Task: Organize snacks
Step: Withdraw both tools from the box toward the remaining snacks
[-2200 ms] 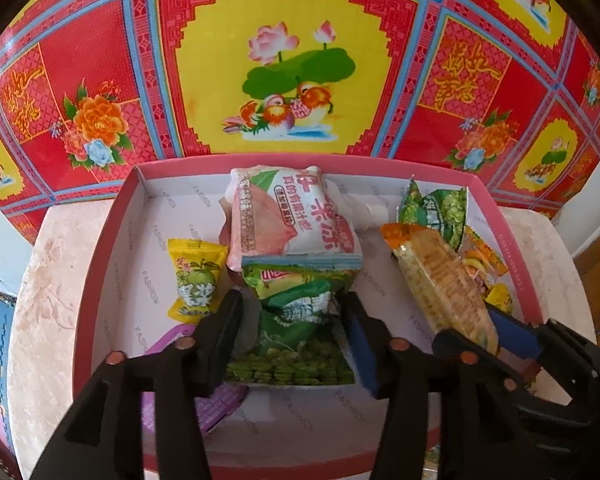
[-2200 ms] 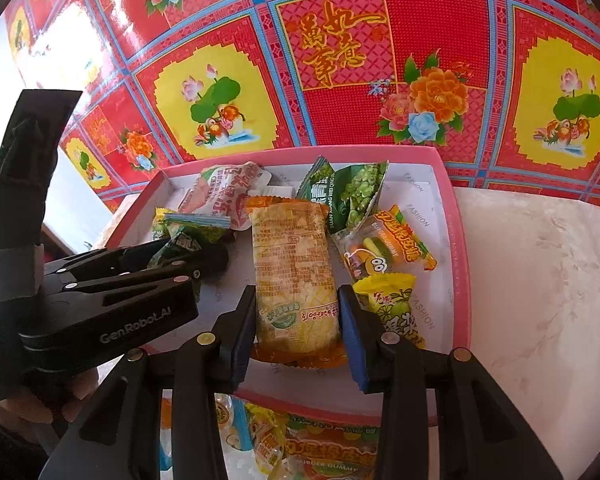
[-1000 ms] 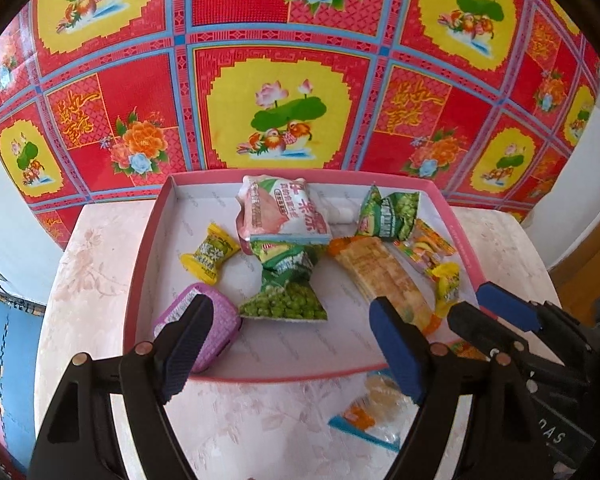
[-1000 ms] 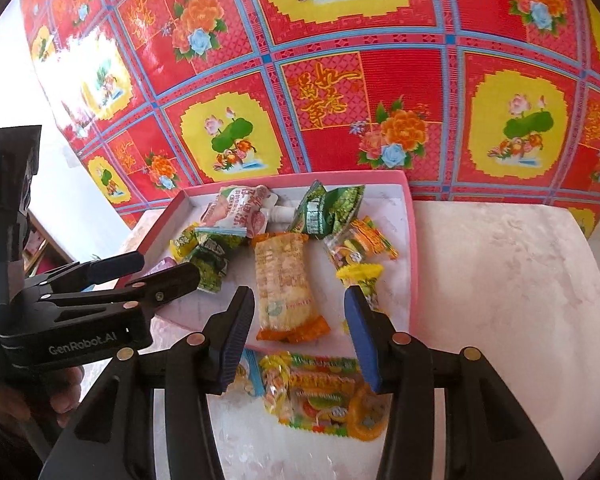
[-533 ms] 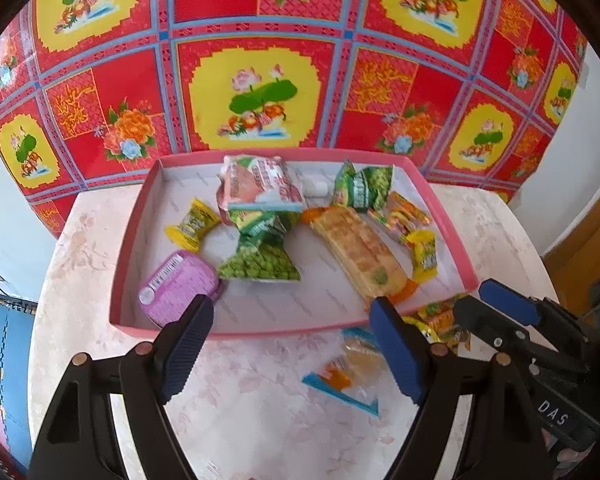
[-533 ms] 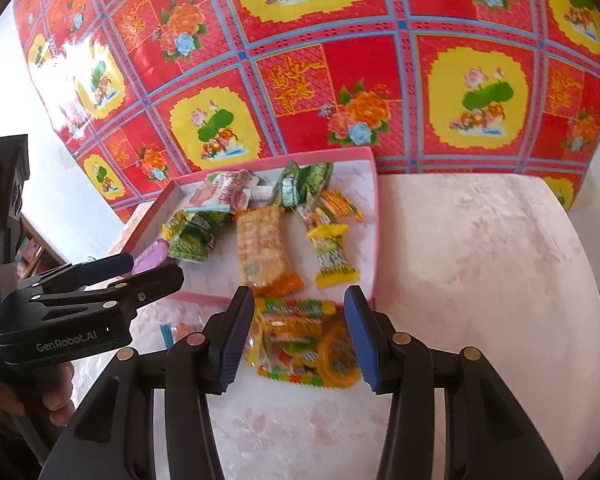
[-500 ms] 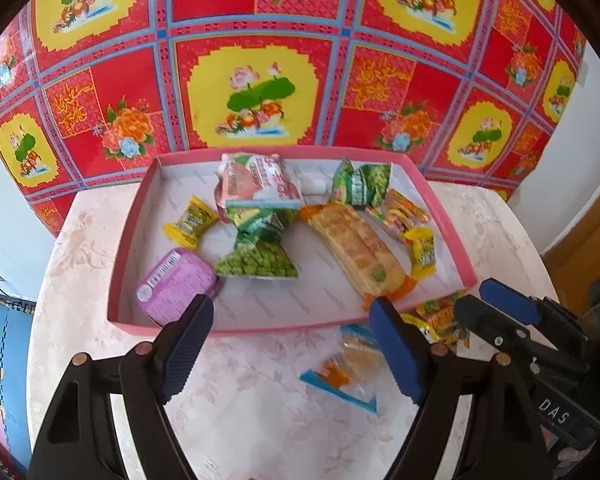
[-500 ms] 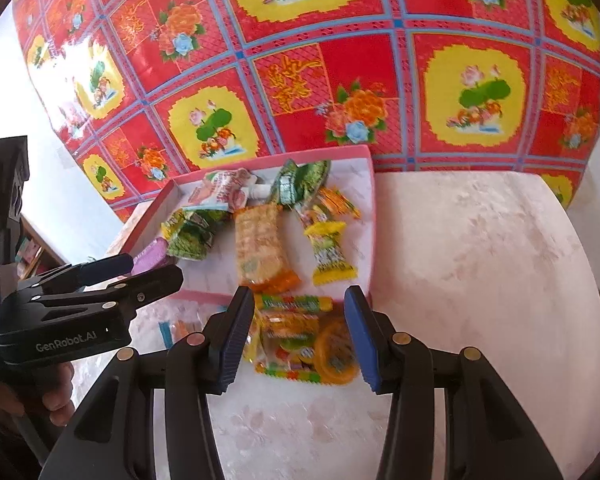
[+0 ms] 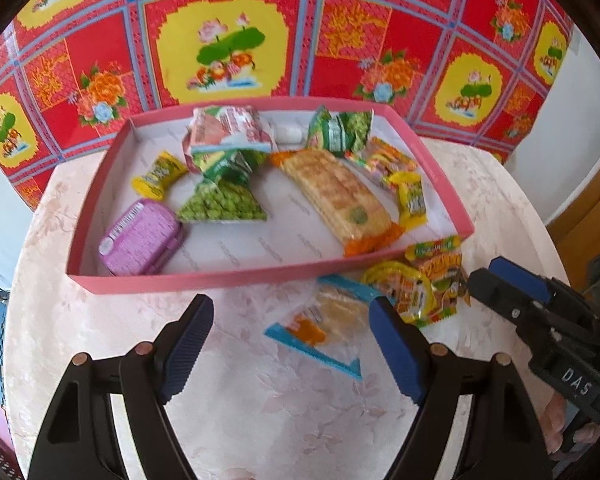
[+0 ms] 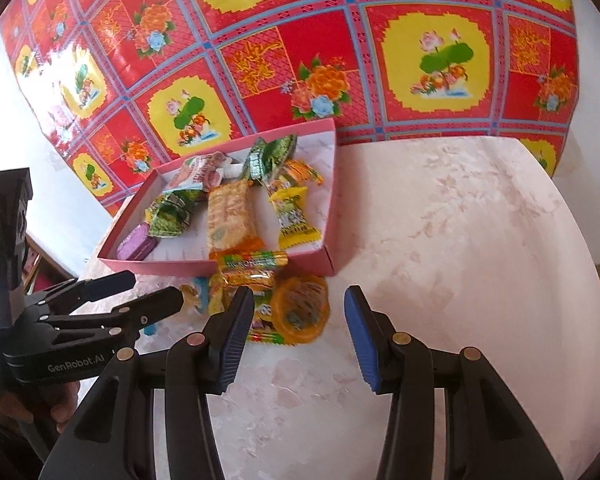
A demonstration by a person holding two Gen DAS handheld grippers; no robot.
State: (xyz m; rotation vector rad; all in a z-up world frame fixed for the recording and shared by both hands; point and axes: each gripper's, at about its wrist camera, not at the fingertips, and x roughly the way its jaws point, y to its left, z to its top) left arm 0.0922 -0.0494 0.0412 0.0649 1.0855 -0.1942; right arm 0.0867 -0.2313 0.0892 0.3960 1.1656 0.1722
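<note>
A pink box (image 9: 188, 280) holds several snack packs, among them a long orange cracker pack (image 9: 336, 196), a green pea bag (image 9: 220, 204) and a purple tin (image 9: 140, 236). On the table in front of the box lie a clear blue-edged packet (image 9: 324, 320) and a yellow gummy pack (image 9: 428, 284). My left gripper (image 9: 290, 344) is open and empty, just short of the blue-edged packet. My right gripper (image 10: 296, 332) is open and empty, with the gummy pack (image 10: 296, 308) between its fingertips. The box also shows in the right wrist view (image 10: 332, 216).
The round marble-pattern table (image 10: 460, 240) has bare surface right of the box. A red and yellow patterned cloth (image 9: 340, 40) hangs behind. The right gripper's body (image 9: 540, 320) shows at the right of the left wrist view.
Both grippers let go of their packs in the box, opened and pulled back. They now hover over the loose packs on the table in front of the box.
</note>
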